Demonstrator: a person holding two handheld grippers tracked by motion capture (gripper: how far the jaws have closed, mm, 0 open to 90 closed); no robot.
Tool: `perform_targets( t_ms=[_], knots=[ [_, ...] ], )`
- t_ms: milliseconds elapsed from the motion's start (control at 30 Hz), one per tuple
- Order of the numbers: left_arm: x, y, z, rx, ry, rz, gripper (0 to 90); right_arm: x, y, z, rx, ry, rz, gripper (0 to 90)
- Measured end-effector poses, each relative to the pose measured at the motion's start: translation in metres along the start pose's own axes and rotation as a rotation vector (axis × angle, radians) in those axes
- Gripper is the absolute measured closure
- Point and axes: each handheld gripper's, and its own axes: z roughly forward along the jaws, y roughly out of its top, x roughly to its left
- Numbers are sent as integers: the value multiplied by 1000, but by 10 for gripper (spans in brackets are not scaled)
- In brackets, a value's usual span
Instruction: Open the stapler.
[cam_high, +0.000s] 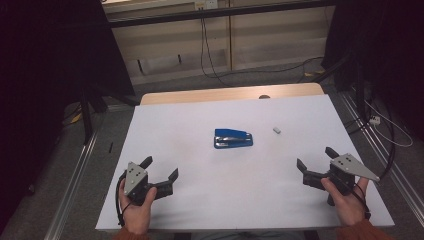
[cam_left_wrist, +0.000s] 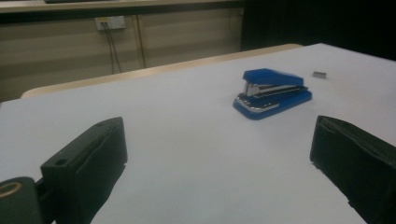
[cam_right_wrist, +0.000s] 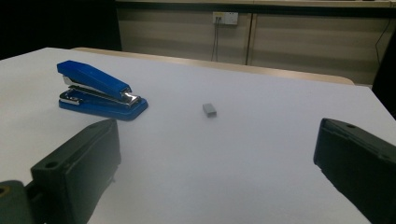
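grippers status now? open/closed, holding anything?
Left gripper: open, holding nothing, jaws apart above the table.
Right gripper: open, holding nothing; the blue stapler and the small block of staples lie untouched.

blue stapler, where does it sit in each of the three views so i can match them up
High view: the blue stapler lies at the middle of the white table.
Left gripper view: right of centre, in the upper half, beyond the open jaws.
Right gripper view: upper left.
Shared landmark: the small grey block, near the stapler.
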Motion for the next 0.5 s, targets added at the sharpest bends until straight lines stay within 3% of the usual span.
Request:
perform_targets(
  t_ms=[100,333,500],
  knots=[
    [1,-1,1,16,-11,-22,41,0,0,1,5,5,1,5],
    [2,-1,3,39,-15,-3,42,-1,-1,5,17,12,0,6],
    [0,0,5,48,-13,-27,41,2,-1,5,21,15,-16,7]
  ],
)
